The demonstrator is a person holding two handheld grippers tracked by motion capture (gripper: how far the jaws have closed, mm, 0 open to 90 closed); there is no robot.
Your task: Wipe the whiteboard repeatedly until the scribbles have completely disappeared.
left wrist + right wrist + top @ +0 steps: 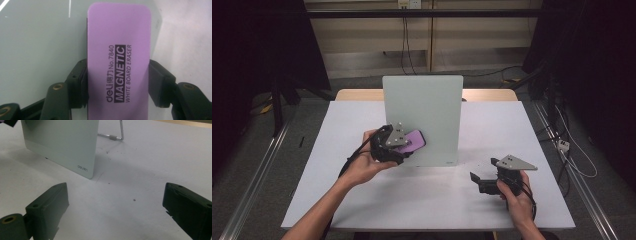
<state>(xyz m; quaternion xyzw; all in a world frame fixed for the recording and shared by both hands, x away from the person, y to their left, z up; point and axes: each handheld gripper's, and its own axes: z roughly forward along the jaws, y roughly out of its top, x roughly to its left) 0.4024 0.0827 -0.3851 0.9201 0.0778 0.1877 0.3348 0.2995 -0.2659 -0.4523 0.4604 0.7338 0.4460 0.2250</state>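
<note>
A small pale whiteboard (427, 117) stands upright on a wire stand in the middle of the table. My left gripper (404, 147) is shut on a purple magnetic whiteboard eraser (414, 141), which lies against the board's lower left face. In the left gripper view the eraser (118, 60) fills the space between both pads (156, 85), its printed label facing the camera. My right gripper (476, 179) rests low on the table at the right, open, with nothing between its jaws. Its view looks at the board's lower corner (82, 167).
The white tabletop (362, 200) has free room in front of the board and on both sides. The board's wire stand (117, 135) sticks out behind it. Dark curtains and cables lie beyond the table edges.
</note>
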